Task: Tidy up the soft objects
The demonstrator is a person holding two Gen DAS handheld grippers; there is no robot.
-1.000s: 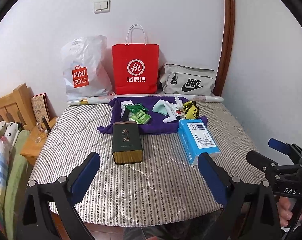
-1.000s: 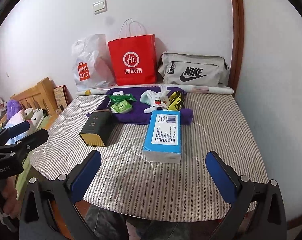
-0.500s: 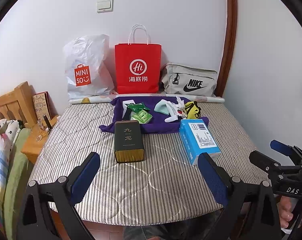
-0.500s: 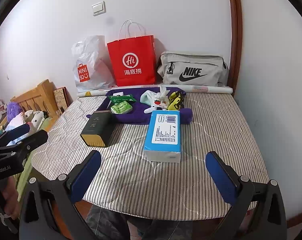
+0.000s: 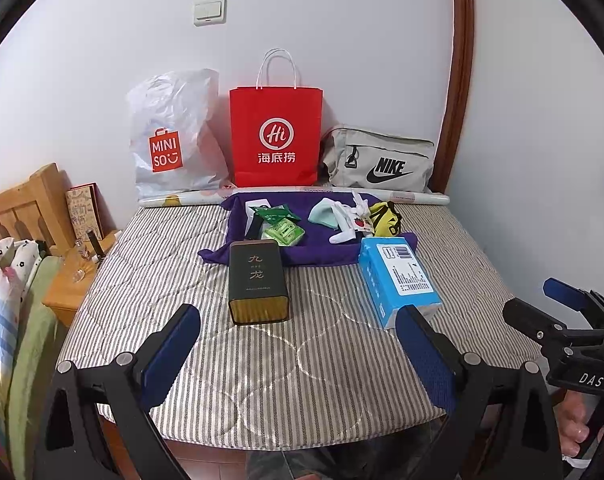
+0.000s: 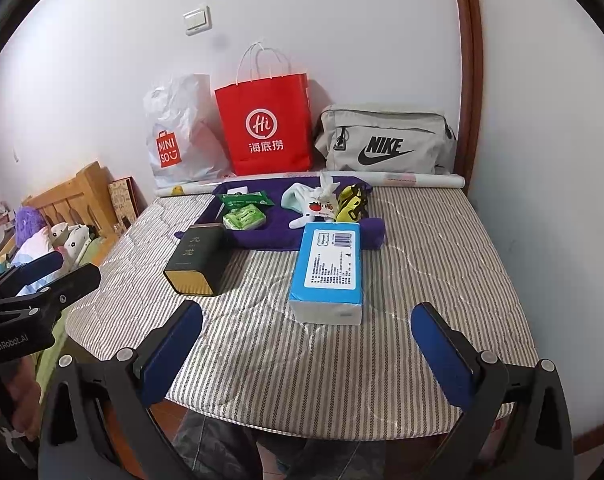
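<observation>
both grippers hover at the near edge of the striped mattress [image 5: 302,360], short of everything on it: the left gripper [image 5: 298,344] has its fingers spread wide with nothing between them, and the right gripper [image 6: 306,344] is likewise spread wide and holding nothing. taking the purple cloth [image 5: 322,248] as the landmark, a dark green tea tin [image 5: 257,280] lies in front of its near left edge and a blue tissue pack [image 6: 329,264] lies in front of its near right corner, touching it. on the cloth, toward its left, sit green wet-wipe packets [image 5: 282,229]; toward its right sits a loose heap of soft things, a pale mint sock [image 5: 324,216], a white sock with a red print [image 6: 318,210] and a yellow-and-black soft item [image 5: 387,220]. behind the cloth a rolled sheet [image 5: 418,197] lies along the wall, then a white miniso bag [image 5: 170,140], a red paper bag [image 5: 276,136] and a grey nike bag [image 6: 382,142]. nothing is gripped, so this fits either a pause ahead of sorting the heap or a stand-off after gathering it on the cloth; i cannot tell which. any further pick would call for a long reach over the tin and tissue pack and a gentle pinch on limp fabric.
</observation>
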